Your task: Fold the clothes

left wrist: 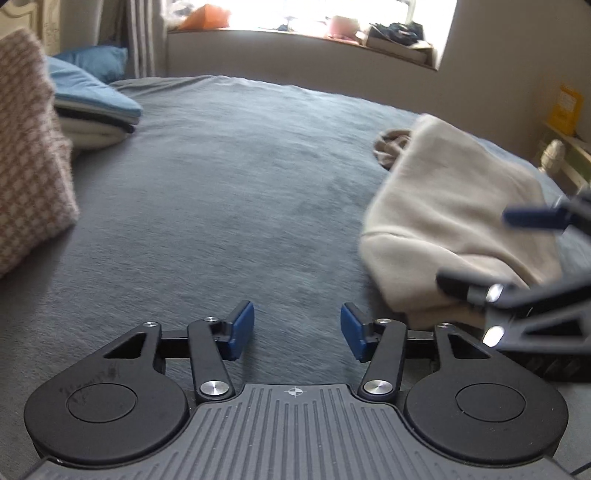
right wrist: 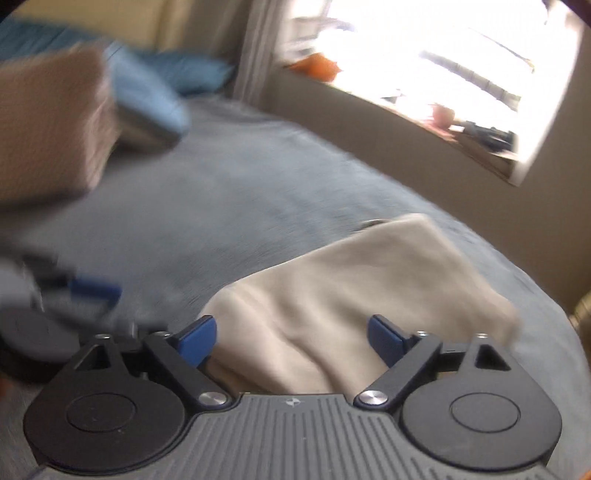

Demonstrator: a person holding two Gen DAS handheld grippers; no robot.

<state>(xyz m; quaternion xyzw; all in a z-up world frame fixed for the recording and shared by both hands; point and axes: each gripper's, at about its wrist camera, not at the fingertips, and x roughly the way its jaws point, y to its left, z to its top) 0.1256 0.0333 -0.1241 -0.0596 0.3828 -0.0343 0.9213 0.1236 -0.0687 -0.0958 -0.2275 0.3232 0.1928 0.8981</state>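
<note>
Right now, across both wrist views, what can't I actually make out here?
- Cream garment: its near edge is hidden behind the right gripper in the right wrist view, so pad contact cannot be told.
- Right gripper in the left wrist view: cut off by the right edge and blurred.
- Checked cloth: cut off at the left edge in the left wrist view, smeared in the other.
- Windowsill items: washed out by glare and too small.
- Folded stack: its layers cannot be counted.

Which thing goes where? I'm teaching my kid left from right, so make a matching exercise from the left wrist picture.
Things:
1. cream garment
2. checked blanket
3. blue folded pile
4. window

Places:
A. top middle
B. right side of the bed
C. near left edge
D. far left, behind the checked cloth

Pairs: 1-B, 2-C, 3-D, 4-A
</note>
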